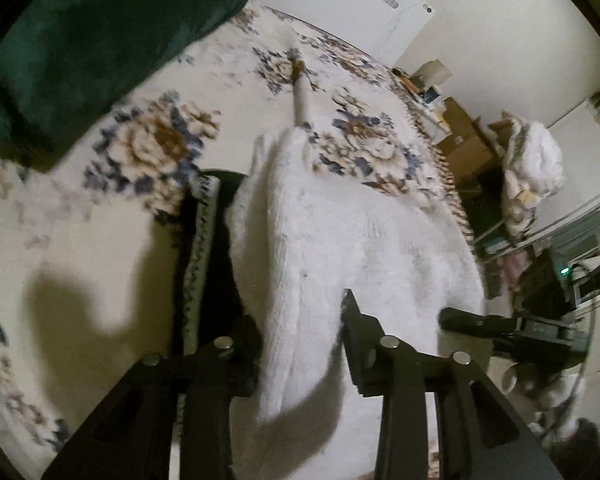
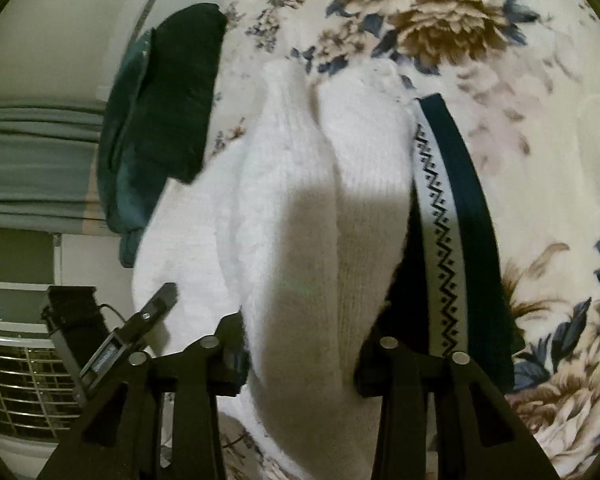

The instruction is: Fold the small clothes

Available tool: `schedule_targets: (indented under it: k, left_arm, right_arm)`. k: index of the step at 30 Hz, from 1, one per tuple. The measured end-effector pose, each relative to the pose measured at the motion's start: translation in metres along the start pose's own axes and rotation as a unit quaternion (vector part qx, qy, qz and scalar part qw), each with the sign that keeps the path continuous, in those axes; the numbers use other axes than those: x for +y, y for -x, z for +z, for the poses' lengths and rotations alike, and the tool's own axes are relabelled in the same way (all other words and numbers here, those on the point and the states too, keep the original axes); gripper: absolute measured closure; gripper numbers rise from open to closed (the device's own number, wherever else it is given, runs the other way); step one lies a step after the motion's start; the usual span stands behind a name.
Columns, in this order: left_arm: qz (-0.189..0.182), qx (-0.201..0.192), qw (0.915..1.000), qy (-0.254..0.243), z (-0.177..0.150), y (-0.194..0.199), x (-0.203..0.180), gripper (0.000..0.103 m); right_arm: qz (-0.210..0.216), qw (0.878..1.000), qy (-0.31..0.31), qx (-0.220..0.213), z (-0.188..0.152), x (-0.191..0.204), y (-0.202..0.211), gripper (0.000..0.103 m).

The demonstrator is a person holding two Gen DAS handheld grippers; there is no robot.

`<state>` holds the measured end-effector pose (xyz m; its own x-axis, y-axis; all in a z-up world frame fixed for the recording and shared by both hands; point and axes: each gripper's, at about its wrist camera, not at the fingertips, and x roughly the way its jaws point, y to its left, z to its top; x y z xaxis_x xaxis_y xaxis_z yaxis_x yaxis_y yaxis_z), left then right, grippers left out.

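Observation:
A white fluffy knit garment [image 1: 340, 240] [image 2: 300, 200] lies on the flowered bedspread [image 1: 156, 144] [image 2: 520, 100], doubled into long folds. Its near edge runs between the fingers of both grippers. My left gripper [image 1: 296, 320] is open, with a flap of the white knit loose between its fingers. My right gripper [image 2: 300, 332] is open too, and the white fabric fills the gap without being pinched. A dark garment with a white zigzag band [image 1: 198, 248] [image 2: 448, 240] lies directly beside the white one. The two grippers are close together, each seeing a finger [image 1: 464, 320] [image 2: 160, 300] of the other.
A dark green folded cloth [image 1: 80, 60] [image 2: 160, 120] sits at the far side of the bedspread. Beyond the bed's edge are cardboard boxes [image 1: 464, 136], a white bundle [image 1: 536, 160], grey curtains [image 2: 32, 160] and a white grille [image 2: 20, 380].

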<state>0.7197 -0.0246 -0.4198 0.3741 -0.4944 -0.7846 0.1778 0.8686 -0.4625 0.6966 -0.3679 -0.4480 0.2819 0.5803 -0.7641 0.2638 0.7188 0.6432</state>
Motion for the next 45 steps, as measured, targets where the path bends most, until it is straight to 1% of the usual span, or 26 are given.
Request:
schedule_targets:
  k: [1, 2, 3, 4, 5, 6, 7, 8, 9, 11, 12, 13, 18, 19, 20, 21, 25, 26, 28, 30, 33, 36, 39, 41, 44, 45]
  left_arm:
    - [0.031, -0.010, 0.9994, -0.011, -0.001, 0.007, -0.006, 0.062]
    - [0.046, -0.017, 0.9987, -0.014, 0.000, 0.011, -0.008, 0.062]
    - [0.068, -0.030, 0.9970, -0.022, -0.002, 0.019, -0.015, 0.062]
    - [0.088, -0.037, 0.9950, -0.029, -0.003, 0.024, -0.018, 0.056]
    - [0.103, -0.040, 0.9932, -0.035, -0.003, 0.025, -0.020, 0.038]
    - [0.128, -0.041, 0.9900, -0.043, -0.005, 0.028, -0.025, 0.029]
    - [0.145, -0.040, 0.9874, -0.048, -0.006, 0.029, -0.027, 0.014]
    - [0.160, -0.040, 0.9849, -0.053, -0.010, 0.032, -0.030, 0.008]
    - [0.173, -0.041, 0.9826, -0.056, -0.014, 0.036, -0.034, 0.007]
    - [0.195, -0.045, 0.9777, -0.063, -0.022, 0.045, -0.041, 0.005]
    - [0.209, -0.051, 0.9739, -0.072, -0.028, 0.052, -0.048, 0.004]
    - [0.215, -0.055, 0.9723, -0.074, -0.033, 0.059, -0.053, 0.003]
    - [0.224, -0.058, 0.9695, -0.081, -0.053, 0.093, -0.077, 0.003]
    - [0.222, -0.057, 0.9701, -0.080, -0.055, 0.096, -0.081, 0.003]
    - [0.221, -0.057, 0.9702, -0.081, -0.060, 0.105, -0.087, 0.003]
    - [0.220, -0.057, 0.9704, -0.081, -0.066, 0.117, -0.094, 0.003]
    - [0.216, -0.063, 0.9705, -0.087, -0.082, 0.156, -0.119, 0.003]
    - [0.212, -0.066, 0.9710, -0.089, -0.088, 0.171, -0.128, 0.002]
    - [0.217, -0.074, 0.9686, -0.096, -0.096, 0.193, -0.141, 0.003]
    - [0.216, -0.082, 0.9683, -0.096, -0.106, 0.221, -0.154, 0.003]
    - [0.209, -0.093, 0.9684, -0.099, -0.120, 0.261, -0.175, 0.002]
    - [0.208, -0.099, 0.9685, -0.096, -0.134, 0.300, -0.193, 0.002]
    - [0.203, -0.110, 0.9683, -0.097, -0.148, 0.337, -0.209, 0.002]
    - [0.204, -0.115, 0.9664, -0.104, -0.156, 0.355, -0.219, 0.002]
    - [0.200, -0.125, 0.9661, -0.105, -0.169, 0.385, -0.232, 0.003]
    - [0.201, -0.128, 0.9654, -0.106, -0.172, 0.392, -0.234, 0.003]
  right_arm:
    - [-0.019, 1.000, 0.006, 0.001, 0.000, 0.004, 0.002, 0.049]
    - [-0.047, 0.999, 0.016, -0.004, -0.001, 0.010, 0.004, 0.047]
    - [-0.080, 0.996, 0.031, -0.012, -0.004, 0.017, 0.007, 0.043]
    - [-0.117, 0.992, 0.046, -0.024, -0.008, 0.025, 0.011, 0.040]
    - [-0.148, 0.987, 0.054, -0.035, -0.013, 0.030, 0.013, 0.028]
    - [-0.191, 0.978, 0.065, -0.052, -0.021, 0.038, 0.018, 0.014]
    - [-0.234, 0.966, 0.079, -0.073, -0.031, 0.048, 0.023, 0.008]
    - [-0.264, 0.956, 0.091, -0.086, -0.040, 0.055, 0.026, 0.001]
    - [-0.287, 0.948, 0.099, -0.095, -0.048, 0.061, 0.029, 0.000]
    - [-0.337, 0.928, 0.114, -0.115, -0.067, 0.073, 0.034, 0.000]
    - [-0.351, 0.920, 0.121, -0.124, -0.077, 0.079, 0.039, 0.000]
    - [-0.362, 0.914, 0.123, -0.133, -0.086, 0.083, 0.045, 0.000]
    - [-0.393, 0.895, 0.119, -0.176, -0.126, 0.105, 0.089, 0.000]
    - [-0.393, 0.894, 0.120, -0.180, -0.136, 0.111, 0.101, 0.000]
    - [-0.388, 0.895, 0.119, -0.184, -0.145, 0.116, 0.113, 0.000]
    - [-0.388, 0.895, 0.118, -0.187, -0.153, 0.121, 0.121, 0.000]
    - [-0.389, 0.888, 0.123, -0.212, -0.193, 0.147, 0.165, 0.000]
    - [-0.389, 0.886, 0.123, -0.220, -0.207, 0.155, 0.179, 0.000]
    - [-0.388, 0.883, 0.124, -0.232, -0.226, 0.166, 0.200, 0.000]
    - [-0.383, 0.882, 0.124, -0.243, -0.251, 0.181, 0.227, 0.000]
    - [-0.384, 0.875, 0.130, -0.266, -0.287, 0.203, 0.266, 0.000]
    - [-0.379, 0.871, 0.133, -0.284, -0.324, 0.226, 0.306, 0.000]
    - [-0.379, 0.860, 0.149, -0.307, -0.361, 0.251, 0.343, 0.000]
    - [-0.372, 0.858, 0.157, -0.318, -0.385, 0.266, 0.365, 0.000]
    - [-0.361, 0.856, 0.166, -0.330, -0.415, 0.284, 0.392, 0.000]
    - [-0.359, 0.853, 0.169, -0.339, -0.426, 0.290, 0.402, 0.000]
